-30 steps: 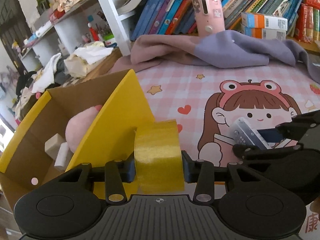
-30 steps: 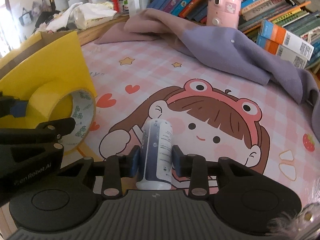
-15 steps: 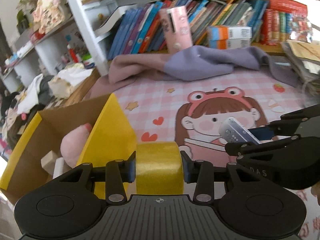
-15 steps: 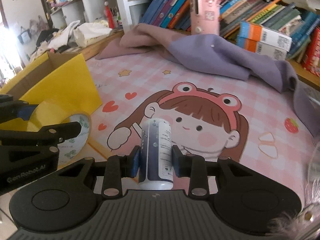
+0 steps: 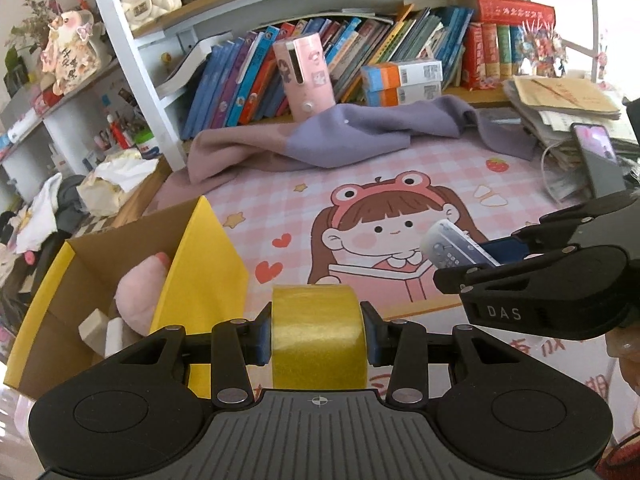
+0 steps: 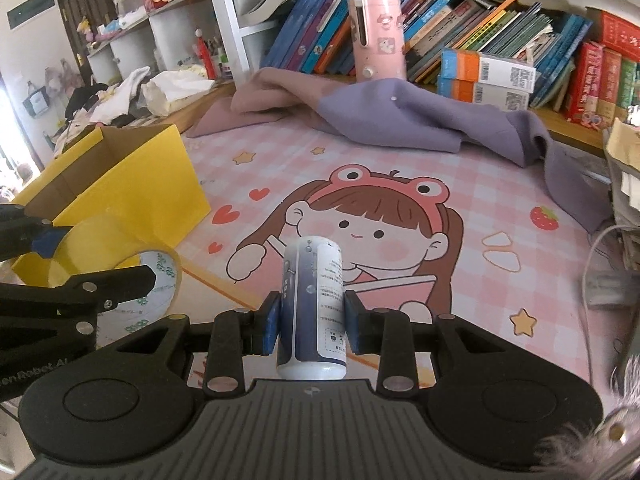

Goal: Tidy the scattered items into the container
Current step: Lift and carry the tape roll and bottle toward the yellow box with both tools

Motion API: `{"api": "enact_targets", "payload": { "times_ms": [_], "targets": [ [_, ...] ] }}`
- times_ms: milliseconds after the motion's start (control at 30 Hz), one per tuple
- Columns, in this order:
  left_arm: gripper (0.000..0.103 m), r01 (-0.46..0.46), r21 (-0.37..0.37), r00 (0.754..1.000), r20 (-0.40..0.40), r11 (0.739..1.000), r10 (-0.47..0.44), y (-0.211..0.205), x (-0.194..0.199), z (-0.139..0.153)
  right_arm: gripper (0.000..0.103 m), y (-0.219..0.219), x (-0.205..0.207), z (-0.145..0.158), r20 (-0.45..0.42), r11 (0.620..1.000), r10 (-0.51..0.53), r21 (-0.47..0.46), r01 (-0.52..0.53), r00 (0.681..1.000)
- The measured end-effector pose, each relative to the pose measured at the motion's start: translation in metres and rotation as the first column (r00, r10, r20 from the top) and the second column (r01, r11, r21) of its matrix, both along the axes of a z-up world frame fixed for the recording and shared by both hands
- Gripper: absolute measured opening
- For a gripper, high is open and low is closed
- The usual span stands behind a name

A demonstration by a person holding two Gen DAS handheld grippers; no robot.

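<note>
At about nine o'clock in the left wrist view stands the open cardboard box with yellow outer walls [image 5: 208, 256], holding a soft pink plush toy [image 5: 140, 292] and two small pale blocks [image 5: 102, 326] tucked against its lower side. Just right of the box, at six o'clock, the left gripper [image 5: 318, 330] has its blue-padded jaws pinching a wide roll of shiny yellow tape [image 5: 319, 334] by its flat faces, raised above the pink checked mat printed with a cartoon girl in a frog headband [image 5: 420, 184]. At three o'clock the right gripper [image 6: 312, 322] reaches in; its jaws are clamped on the sides of a small white-and-navy cylindrical bottle [image 6: 314, 304], which points toward twelve o'clock over the mat. At twelve o'clock, well apart from both, a crumpled mauve and lilac cloth [image 5: 336, 140] lies before a pink cylindrical canister [image 5: 306, 76] and a row of books [image 5: 248, 80].
</note>
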State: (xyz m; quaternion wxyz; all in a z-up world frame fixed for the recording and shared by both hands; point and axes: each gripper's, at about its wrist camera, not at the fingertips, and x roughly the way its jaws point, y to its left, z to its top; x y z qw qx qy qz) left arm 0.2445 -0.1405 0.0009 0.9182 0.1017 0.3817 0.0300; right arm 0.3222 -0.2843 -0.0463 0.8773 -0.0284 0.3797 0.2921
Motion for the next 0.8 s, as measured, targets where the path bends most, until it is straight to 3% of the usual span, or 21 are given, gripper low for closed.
{"api": "enact_targets", "payload": {
  "times_ms": [300, 533, 800],
  "targets": [
    [0.040, 0.066, -0.119, 0.997, 0.044, 0.991, -0.061, 0.016, -0.026, 0.013, 0.031, -0.011, -0.038, 0.019, 0.037, 0.998, -0.065, -0.018, 0.066, 0.997],
    [0.040, 0.147, -0.198, 0.988, 0.072, 0.969, -0.135, 0.033, -0.050, 0.020, 0.031, -0.012, -0.073, 0.035, 0.061, 0.988, -0.145, -0.039, 0.148, 0.988],
    [0.040, 0.262, -0.227, 0.964, 0.099, 0.938, -0.246, 0.058, -0.090, 0.025, 0.031, 0.011, -0.123, 0.044, 0.076, 0.968, -0.245, -0.039, 0.249, 0.966]
  ]
}}
